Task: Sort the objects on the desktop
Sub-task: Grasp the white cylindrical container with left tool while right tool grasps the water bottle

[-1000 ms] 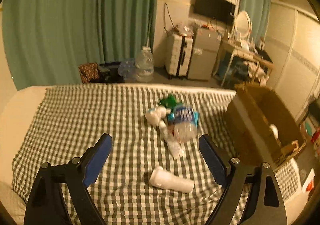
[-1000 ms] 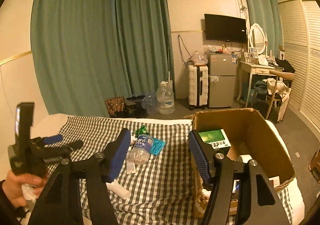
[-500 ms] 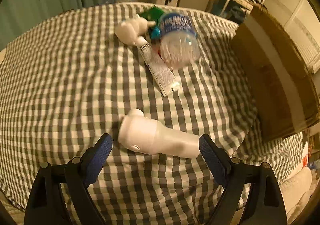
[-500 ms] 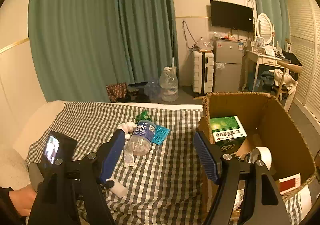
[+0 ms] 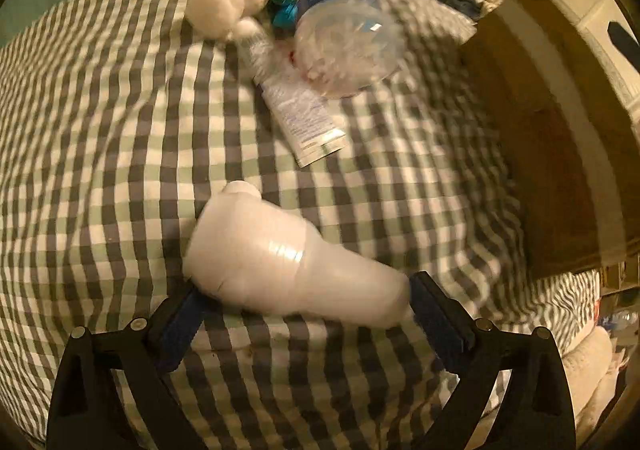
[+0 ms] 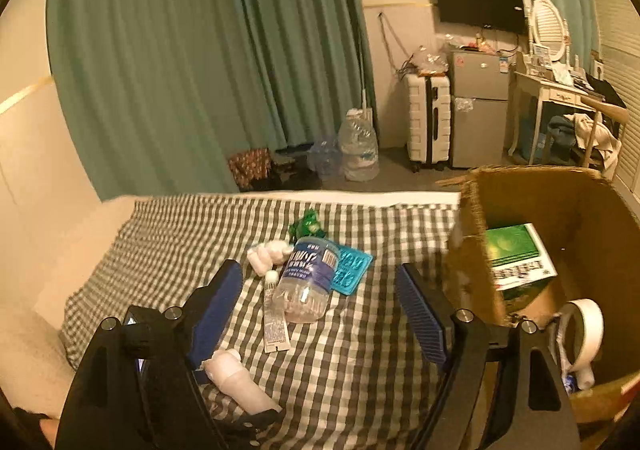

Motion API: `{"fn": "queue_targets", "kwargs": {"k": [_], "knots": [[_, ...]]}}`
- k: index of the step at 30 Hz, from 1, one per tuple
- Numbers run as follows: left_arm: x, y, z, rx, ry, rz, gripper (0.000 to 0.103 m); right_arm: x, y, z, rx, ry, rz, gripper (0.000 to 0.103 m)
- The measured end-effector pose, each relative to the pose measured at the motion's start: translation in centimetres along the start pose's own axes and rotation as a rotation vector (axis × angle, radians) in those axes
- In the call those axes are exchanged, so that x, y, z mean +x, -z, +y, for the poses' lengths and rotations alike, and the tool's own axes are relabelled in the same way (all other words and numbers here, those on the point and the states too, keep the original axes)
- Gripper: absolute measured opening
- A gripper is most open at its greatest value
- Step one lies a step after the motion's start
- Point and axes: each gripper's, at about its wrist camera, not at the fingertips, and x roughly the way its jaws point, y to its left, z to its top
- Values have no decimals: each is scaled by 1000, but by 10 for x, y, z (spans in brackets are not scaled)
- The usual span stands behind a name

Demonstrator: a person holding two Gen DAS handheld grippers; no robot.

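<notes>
A white plastic bottle (image 5: 280, 262) lies on its side on the checked cloth (image 5: 100, 130). My left gripper (image 5: 306, 284) points steeply down over it. Its jaws are opening, one at each end of the bottle, and neither pad visibly presses on it. In the right wrist view the same white bottle (image 6: 236, 378) lies at the lower left. My right gripper (image 6: 316, 274) hovers above the cloth with its jaws opening and nothing between them. Ahead of it lie a clear water bottle (image 6: 306, 282), a white tube (image 6: 274, 314) and a white soft toy (image 6: 268, 254).
A cardboard box (image 6: 580, 218) stands at the right edge of the cloth, holding a green carton (image 6: 516, 254) and a tape roll (image 6: 584, 330). A teal tray (image 6: 352, 270) and a green object (image 6: 308, 224) lie by the water bottle. Beyond are curtains, a suitcase and a fridge.
The left gripper sank and tipped down until the white bottle came between its jaws. The right gripper swung left from the box over the cloth, and its jaws widened.
</notes>
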Motion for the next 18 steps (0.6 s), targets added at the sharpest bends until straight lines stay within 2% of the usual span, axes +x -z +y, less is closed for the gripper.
{"fn": "queue_targets", "kwargs": {"k": [5,6,7,8,10,14,18], "knots": [[-4,-3,13,-74,64,-37,95,38,1,8,-26,13,47,79],[-7,-3,19,-104,69,-42,58,44,-1,6,-20,14,55,79],[-9,-4,23,-124,38,-44,39,54,-2,6,-16,16,68,79],[-12,-5,27,-144,26,-54,37,62,-4,6,-15,18,78,79],[-15,-7,35,-175,57,-65,37,82,-5,6,-6,22,103,79],[-25,-10,42,-179,28,-105,37,112,-1,10,14,18,153,79],[-42,-19,49,-170,-18,-184,35,138,7,19,-10,19,187,79]]}}
